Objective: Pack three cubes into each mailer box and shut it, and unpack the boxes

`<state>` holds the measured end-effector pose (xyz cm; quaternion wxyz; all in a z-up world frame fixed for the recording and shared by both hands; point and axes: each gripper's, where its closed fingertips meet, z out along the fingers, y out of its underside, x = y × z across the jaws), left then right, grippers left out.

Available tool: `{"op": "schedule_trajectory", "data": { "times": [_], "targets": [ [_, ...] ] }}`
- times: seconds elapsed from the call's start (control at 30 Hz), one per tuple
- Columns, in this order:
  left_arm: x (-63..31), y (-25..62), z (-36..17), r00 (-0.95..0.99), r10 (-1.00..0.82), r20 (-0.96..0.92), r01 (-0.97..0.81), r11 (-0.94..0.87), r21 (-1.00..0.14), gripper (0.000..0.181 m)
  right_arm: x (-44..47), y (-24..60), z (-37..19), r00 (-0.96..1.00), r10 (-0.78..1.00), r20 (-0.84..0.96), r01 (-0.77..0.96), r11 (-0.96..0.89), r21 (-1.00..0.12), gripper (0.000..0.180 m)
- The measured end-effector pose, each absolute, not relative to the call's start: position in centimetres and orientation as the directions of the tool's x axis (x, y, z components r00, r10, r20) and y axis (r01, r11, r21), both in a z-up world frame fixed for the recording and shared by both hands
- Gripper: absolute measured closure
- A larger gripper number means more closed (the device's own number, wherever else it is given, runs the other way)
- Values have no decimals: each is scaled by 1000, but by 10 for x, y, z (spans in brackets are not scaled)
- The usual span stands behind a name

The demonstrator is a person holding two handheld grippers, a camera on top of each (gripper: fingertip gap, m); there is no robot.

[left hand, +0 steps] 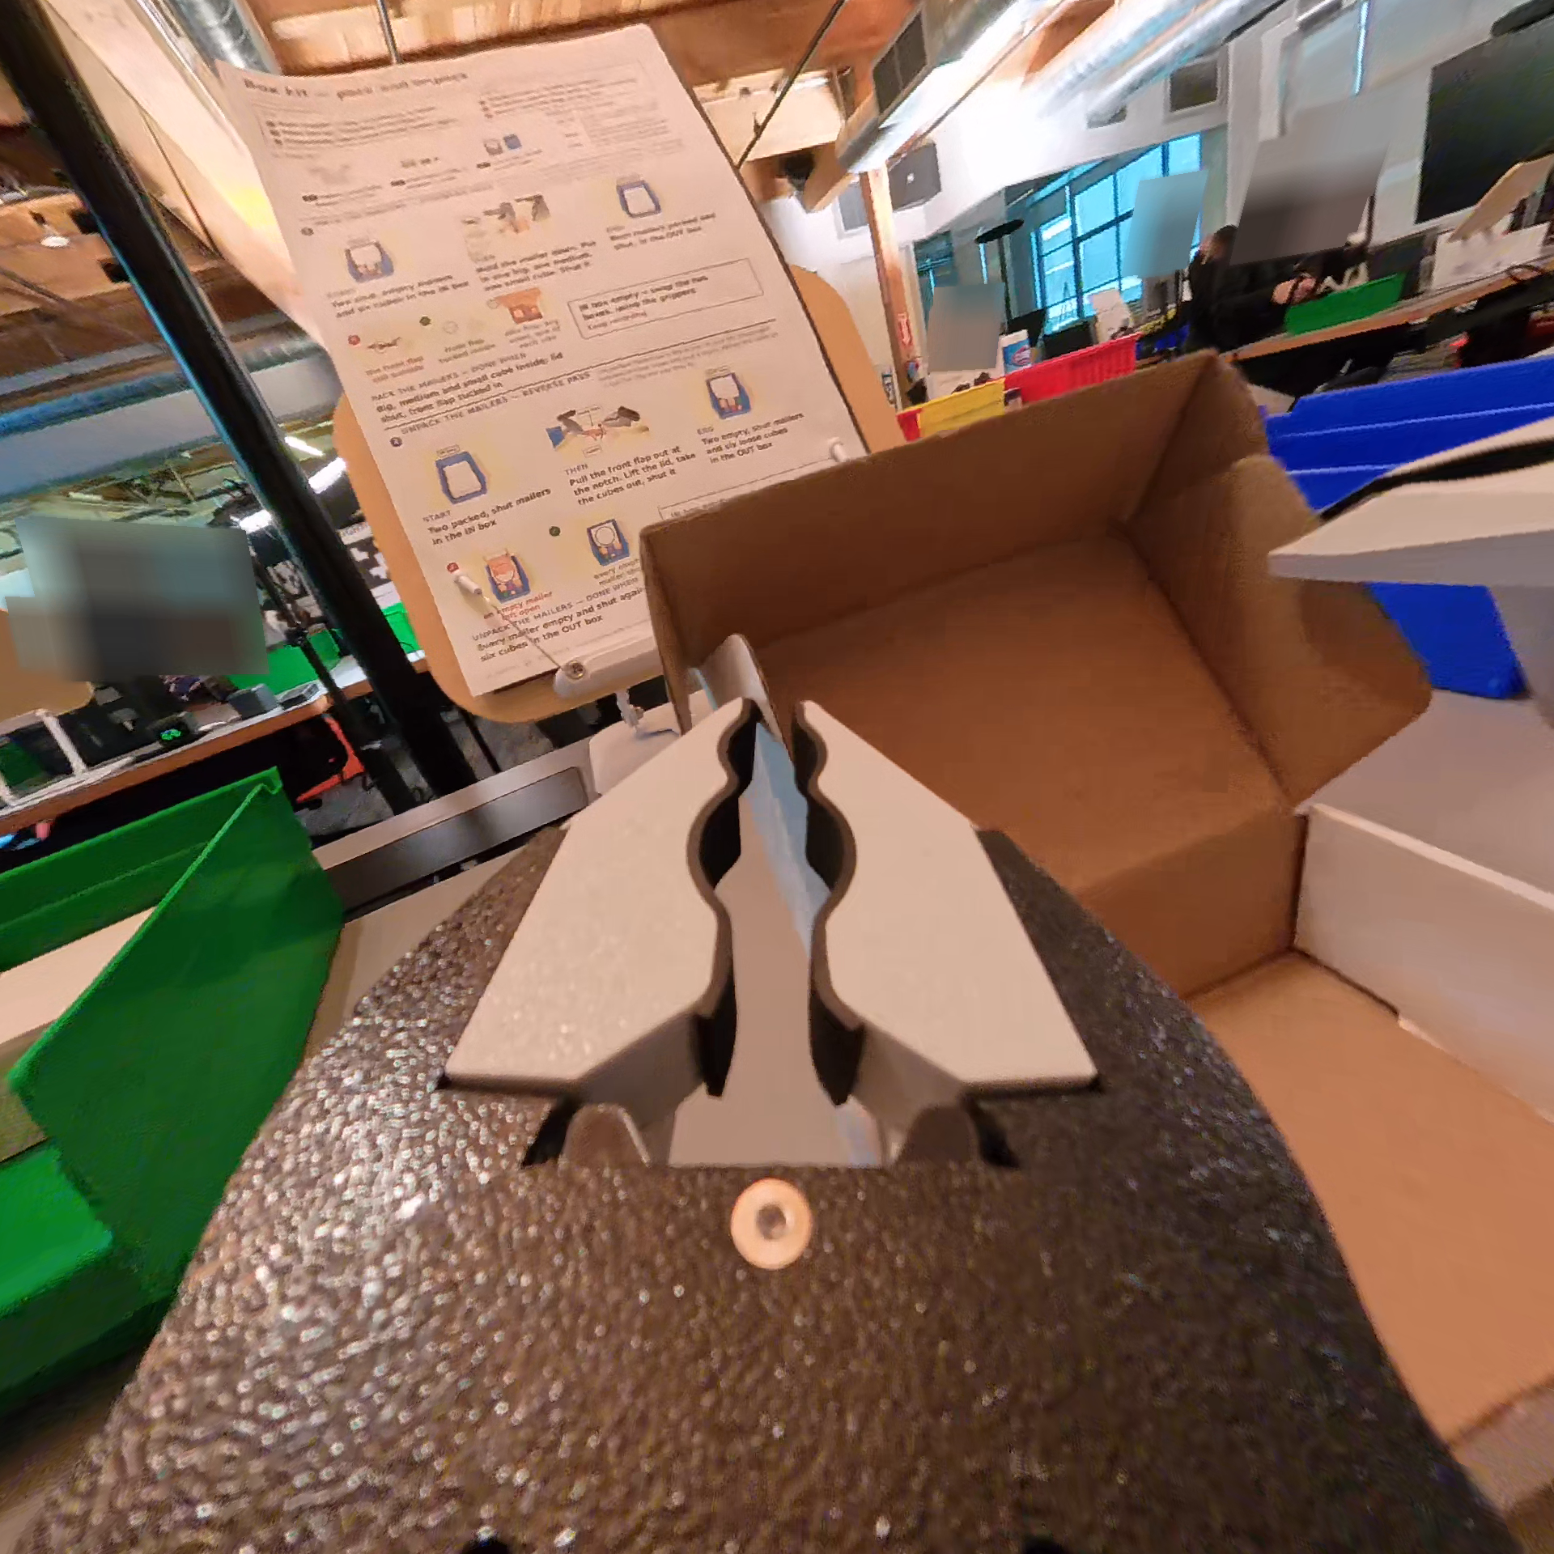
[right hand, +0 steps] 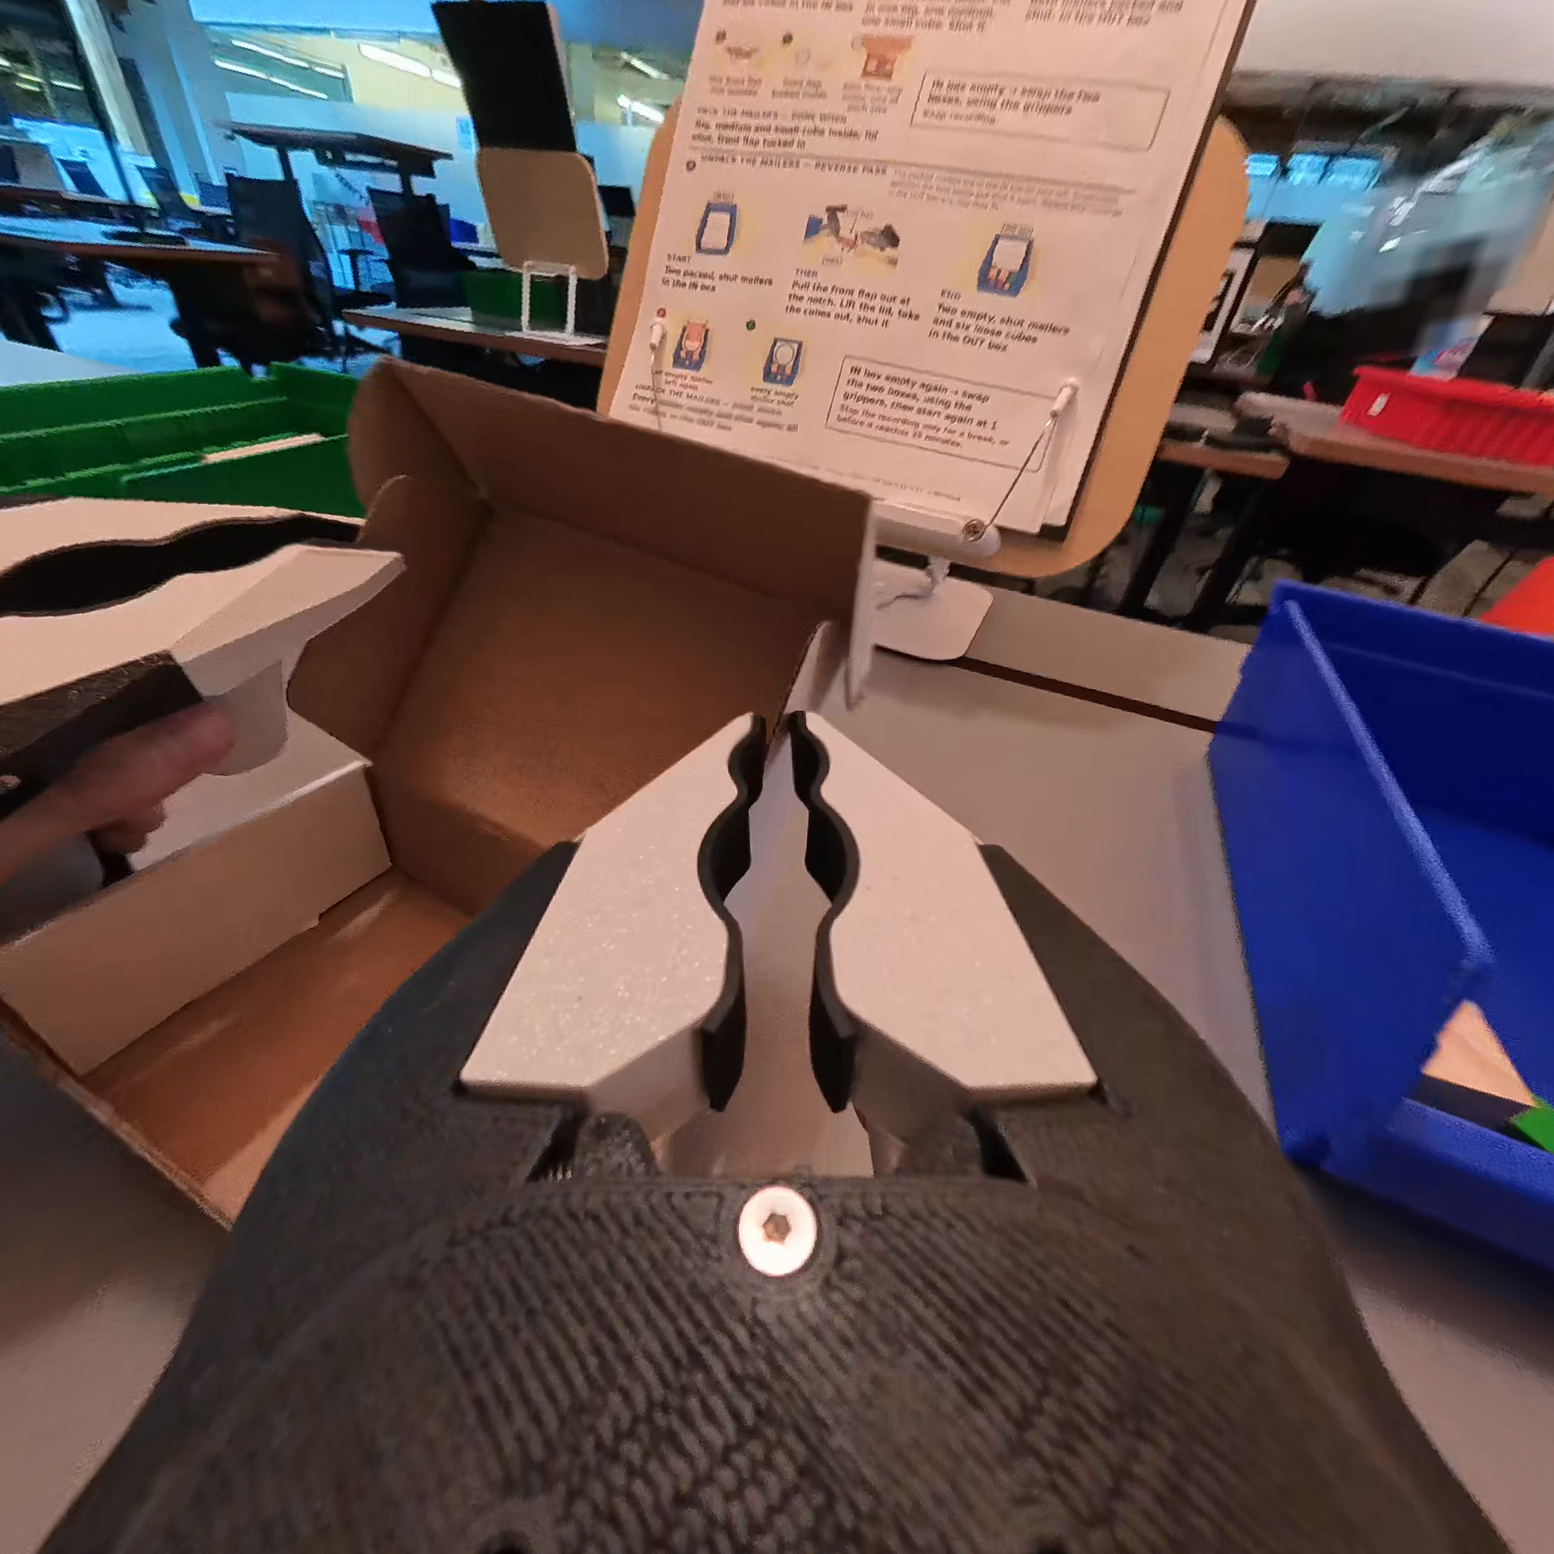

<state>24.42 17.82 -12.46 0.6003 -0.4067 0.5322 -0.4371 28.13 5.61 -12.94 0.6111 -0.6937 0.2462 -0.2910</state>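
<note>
Here, mailer box [left hand: 1051, 757] gapes open; blue bin [right hand: 1362, 883] holds blocks [right hand: 1480, 1068].

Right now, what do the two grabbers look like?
Both match. Each gripper, left and right, has two pale grey wedge fingers with wavy black inner pads, on a rough black printed body with one silver screw in the middle. No cables or sleeves show.
</note>
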Motion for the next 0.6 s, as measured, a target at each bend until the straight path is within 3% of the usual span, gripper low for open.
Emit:
{"op": "schedule_trajectory", "data": {
  "times": [0.17, 0.37, 0.6],
  "targets": [
    [225, 179, -125, 43, -940, -339, 22, 340, -940, 172, 264, 47, -125, 685, -708, 170, 74, -164, -984, 176],
    [213, 183, -118, 29, -980, -199, -200, 189, -961, 170, 240, 49, -125, 679, -689, 251, 141, -214, -967, 176],
    [199, 184, -108, 81, -990, -117, -141, 105, -984, 181, 219, 50, -128, 676, -674, 299, 176, -247, -953, 174]
  ]
}}
